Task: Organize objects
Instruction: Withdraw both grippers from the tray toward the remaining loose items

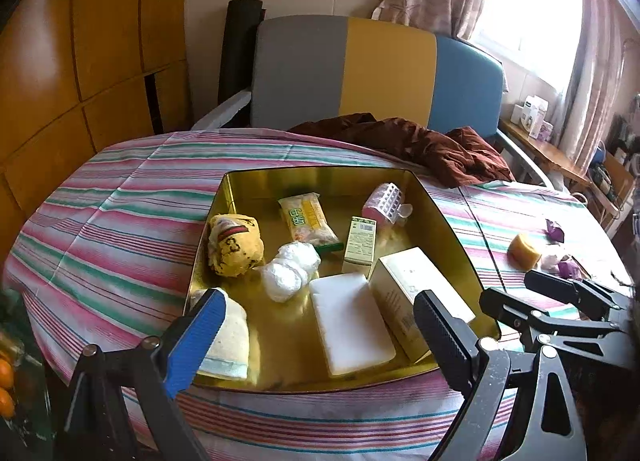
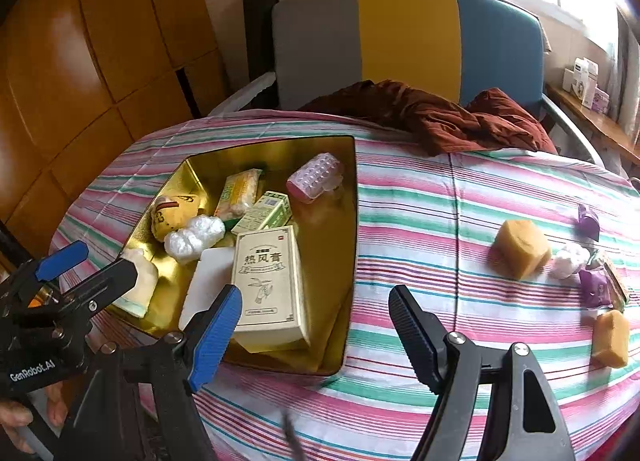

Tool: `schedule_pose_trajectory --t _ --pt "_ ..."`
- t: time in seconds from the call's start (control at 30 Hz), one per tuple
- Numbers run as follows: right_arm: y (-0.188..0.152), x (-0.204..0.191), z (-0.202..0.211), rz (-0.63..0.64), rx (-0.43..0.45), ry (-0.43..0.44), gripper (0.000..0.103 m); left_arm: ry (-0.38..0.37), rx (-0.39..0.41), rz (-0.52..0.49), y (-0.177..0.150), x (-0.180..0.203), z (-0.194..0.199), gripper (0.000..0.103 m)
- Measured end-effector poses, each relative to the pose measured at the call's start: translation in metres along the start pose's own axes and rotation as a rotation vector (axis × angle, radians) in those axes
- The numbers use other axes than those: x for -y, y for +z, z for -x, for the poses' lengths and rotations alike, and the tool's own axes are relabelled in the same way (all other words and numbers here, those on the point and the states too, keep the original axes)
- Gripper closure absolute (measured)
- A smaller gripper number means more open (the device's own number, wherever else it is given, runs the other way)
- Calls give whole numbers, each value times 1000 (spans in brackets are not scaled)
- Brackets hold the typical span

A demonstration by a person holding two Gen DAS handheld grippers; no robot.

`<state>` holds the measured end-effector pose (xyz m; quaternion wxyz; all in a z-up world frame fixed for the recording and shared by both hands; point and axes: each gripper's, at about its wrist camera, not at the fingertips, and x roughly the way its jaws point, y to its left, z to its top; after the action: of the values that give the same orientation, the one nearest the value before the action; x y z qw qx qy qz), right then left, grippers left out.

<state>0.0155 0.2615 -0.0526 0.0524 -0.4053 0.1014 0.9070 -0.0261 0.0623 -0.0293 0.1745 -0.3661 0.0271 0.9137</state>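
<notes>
The right tool (image 2: 314,325) hangs open and empty. The loose yellow block (image 2: 522,247) lies ahead to its right on the counter (image 2: 420,221), with the gold tray (image 2: 348,261) at its left; the left tool (image 1: 316,329), also open and empty, sits farther off.

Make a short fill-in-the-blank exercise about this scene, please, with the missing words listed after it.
1. The cream box with printed characters lies inside the golden ____.
2. Both the left gripper and the right gripper hold ____.
3. The two yellow blocks lie on the striped ____, outside the tin.
4. The brown garment lies at the table's far edge, in front of the ____.

Missing words: tin; nothing; tablecloth; chair
</notes>
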Motion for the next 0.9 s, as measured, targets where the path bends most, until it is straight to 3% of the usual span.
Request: schedule_pose_trajectory --t 0.5,0.9 --pt "3 39 11 -64 12 -87 26 -30 9 -65 1 24 3 7" --pt "-8 101 12 -217 -44 -145 26 -94 -1 -138 4 55 -2 7"
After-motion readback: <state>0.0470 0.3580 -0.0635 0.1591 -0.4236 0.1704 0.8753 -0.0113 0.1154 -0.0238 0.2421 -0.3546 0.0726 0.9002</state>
